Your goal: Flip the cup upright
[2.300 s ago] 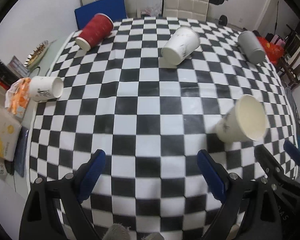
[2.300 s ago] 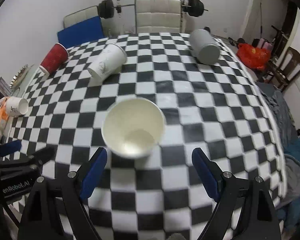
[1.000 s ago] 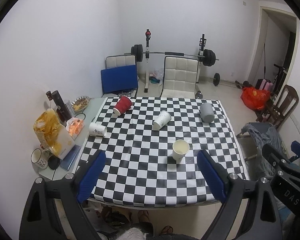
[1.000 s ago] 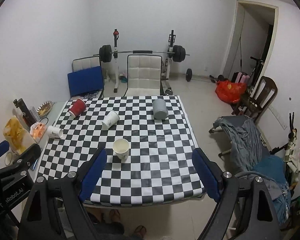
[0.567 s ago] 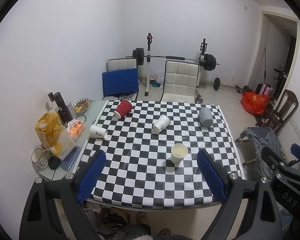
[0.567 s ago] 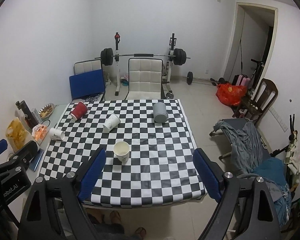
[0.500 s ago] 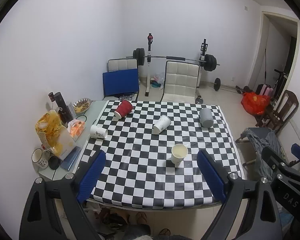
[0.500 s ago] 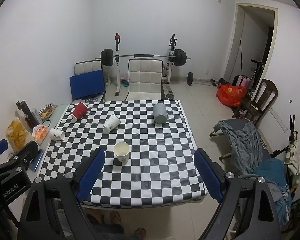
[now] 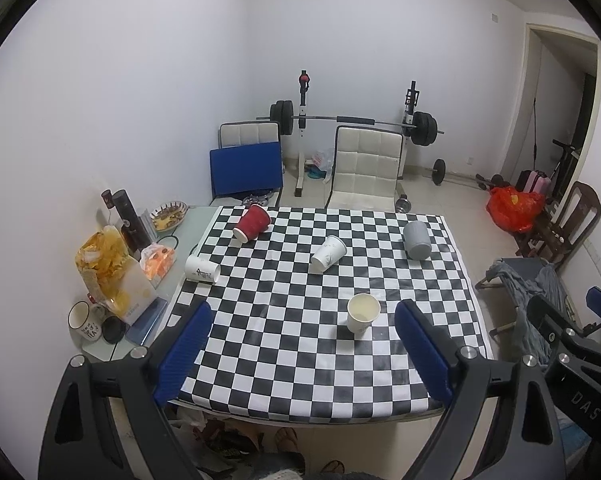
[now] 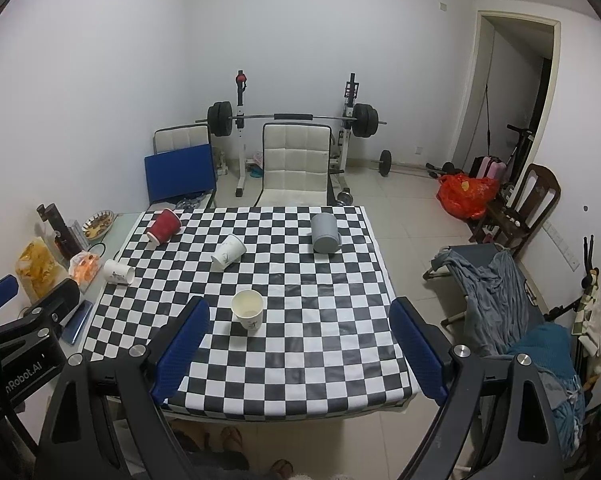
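A white paper cup stands upright on the checkered table. A second white cup, a third white cup, a red cup and a grey cup lie on their sides. My left gripper and right gripper are open, empty, held high and far back from the table.
A side table at the left holds snack bags, a bottle, a bowl and a mug. White chairs, a blue board and a barbell rack stand behind the table. A cot with clothes is at the right.
Both grippers have pulled far back and up from the upright white cup over the last seconds; in the last half second the view barely shifts. The cups have not moved.
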`<action>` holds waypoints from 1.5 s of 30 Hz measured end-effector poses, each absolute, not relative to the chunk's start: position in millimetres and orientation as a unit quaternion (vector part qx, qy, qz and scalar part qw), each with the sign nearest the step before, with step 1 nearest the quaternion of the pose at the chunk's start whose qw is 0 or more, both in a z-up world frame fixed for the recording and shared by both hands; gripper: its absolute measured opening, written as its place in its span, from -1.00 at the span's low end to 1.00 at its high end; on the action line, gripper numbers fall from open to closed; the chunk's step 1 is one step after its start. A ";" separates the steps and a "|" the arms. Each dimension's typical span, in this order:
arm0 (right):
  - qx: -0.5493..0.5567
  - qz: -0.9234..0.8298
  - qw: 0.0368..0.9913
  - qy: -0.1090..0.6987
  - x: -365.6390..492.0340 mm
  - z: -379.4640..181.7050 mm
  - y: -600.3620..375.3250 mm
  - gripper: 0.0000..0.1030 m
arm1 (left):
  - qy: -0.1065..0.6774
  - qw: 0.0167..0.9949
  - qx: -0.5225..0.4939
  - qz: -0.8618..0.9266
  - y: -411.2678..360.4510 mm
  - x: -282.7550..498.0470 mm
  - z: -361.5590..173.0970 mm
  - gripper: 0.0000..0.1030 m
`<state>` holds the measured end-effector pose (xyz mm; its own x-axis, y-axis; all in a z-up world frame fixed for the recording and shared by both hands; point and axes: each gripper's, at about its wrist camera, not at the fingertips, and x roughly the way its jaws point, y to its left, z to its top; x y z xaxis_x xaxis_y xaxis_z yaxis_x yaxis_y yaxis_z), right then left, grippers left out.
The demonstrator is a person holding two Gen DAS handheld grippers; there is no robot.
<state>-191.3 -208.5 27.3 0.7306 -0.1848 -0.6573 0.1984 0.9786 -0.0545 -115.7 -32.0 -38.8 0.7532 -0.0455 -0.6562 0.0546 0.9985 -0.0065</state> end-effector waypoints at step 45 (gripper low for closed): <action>0.010 -0.100 0.932 0.348 -188.6 30.6 -202.2 0.82 | 0.342 0.939 0.007 -0.034 -32.5 -114.7 -27.4 0.83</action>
<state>-188.6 -202.2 30.6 0.7372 -0.1802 -0.6512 0.1940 0.9796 -0.0513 -114.7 -32.5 -27.4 0.7637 -0.0597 -0.6428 0.0691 0.9976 -0.0105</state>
